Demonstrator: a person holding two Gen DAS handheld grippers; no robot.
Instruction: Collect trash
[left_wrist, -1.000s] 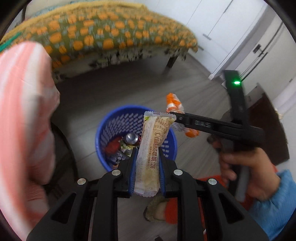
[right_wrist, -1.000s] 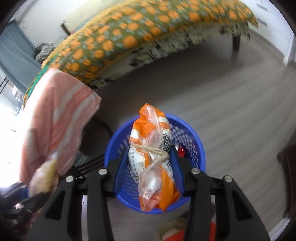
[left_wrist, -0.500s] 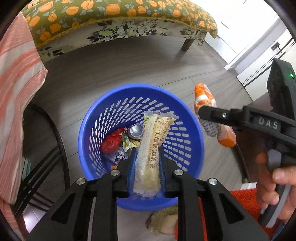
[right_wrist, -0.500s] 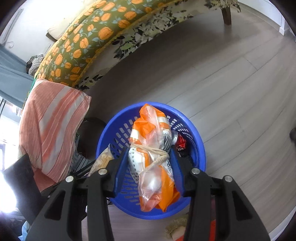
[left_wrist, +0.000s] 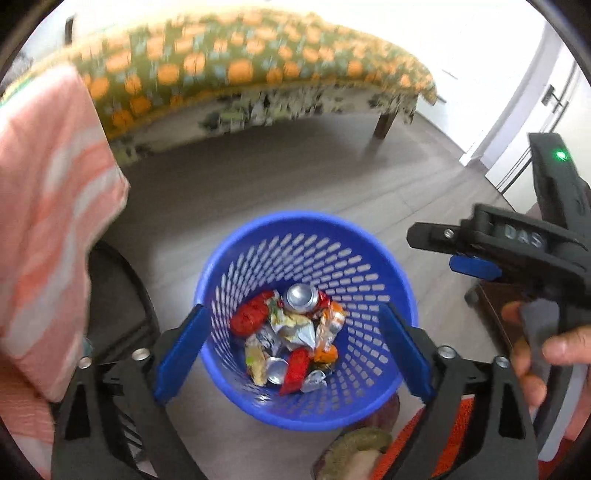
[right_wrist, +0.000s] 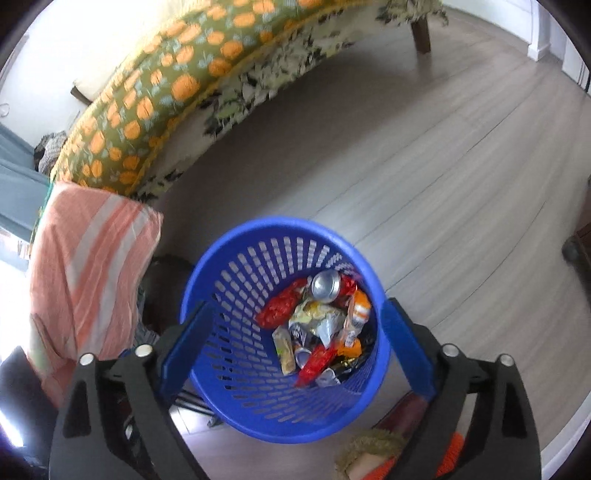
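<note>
Left wrist view: left gripper (left_wrist: 291, 347) jaws opening, wide, nothing between; right gripper (right_wrist: 295, 354) same, empty. Trash (left_wrist: 291, 339) lies at bottom of blue basket (left_wrist: 236, 254), frame centre: wrappers light, crinkly, slippery, pinch mid-body; cans (left_wrist: 302, 297) light, dent-prone, grip across sides. Grey plank floor (right_wrist: 443, 155); floral-covered bed (right_wrist: 177, 81) upper left; striped cloth (right_wrist: 85, 266) left.

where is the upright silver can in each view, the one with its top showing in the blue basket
Left wrist view: silver can near picture centre, at the far edge of the trash pile.
Right wrist view: silver can slightly right of centre, again at the pile's far edge.
Shared landmark: blue basket, with the orange-patterned bed behind.
</note>
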